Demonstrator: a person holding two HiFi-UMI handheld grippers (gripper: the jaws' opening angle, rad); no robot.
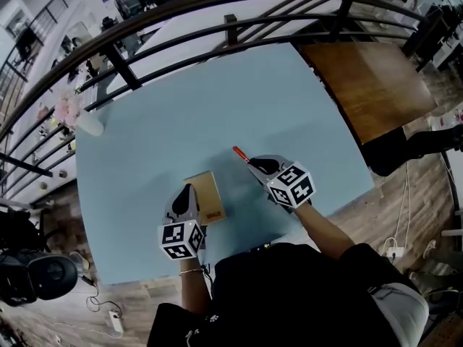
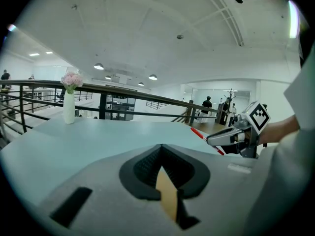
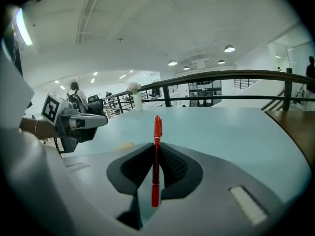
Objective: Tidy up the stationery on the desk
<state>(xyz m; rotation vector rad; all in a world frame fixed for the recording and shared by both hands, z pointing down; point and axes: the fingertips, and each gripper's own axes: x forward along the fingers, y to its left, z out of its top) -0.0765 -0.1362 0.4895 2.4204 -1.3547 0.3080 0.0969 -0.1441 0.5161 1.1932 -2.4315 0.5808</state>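
A tan cardboard box [image 1: 205,194] lies on the light blue desk [image 1: 217,100] near its front edge. My left gripper [image 1: 184,199] is at the box's left side, shut on a thin tan edge [image 2: 168,196] that stands between its jaws [image 2: 165,177]. My right gripper [image 1: 257,166] is just right of the box and shut on a red pen [image 1: 239,154]. The pen [image 3: 156,156] sticks out forward past the right gripper's jaws [image 3: 156,168]. In the left gripper view, the right gripper [image 2: 227,138] and the red pen [image 2: 199,133] show to the right.
A white vase [image 1: 90,123] of pink flowers [image 2: 72,79] stands at the desk's far left corner. A dark metal railing [image 1: 239,27] curves behind the desk. A brown wooden table [image 1: 369,85] adjoins at the right. Cables and a plug [image 1: 394,250] lie on the floor.
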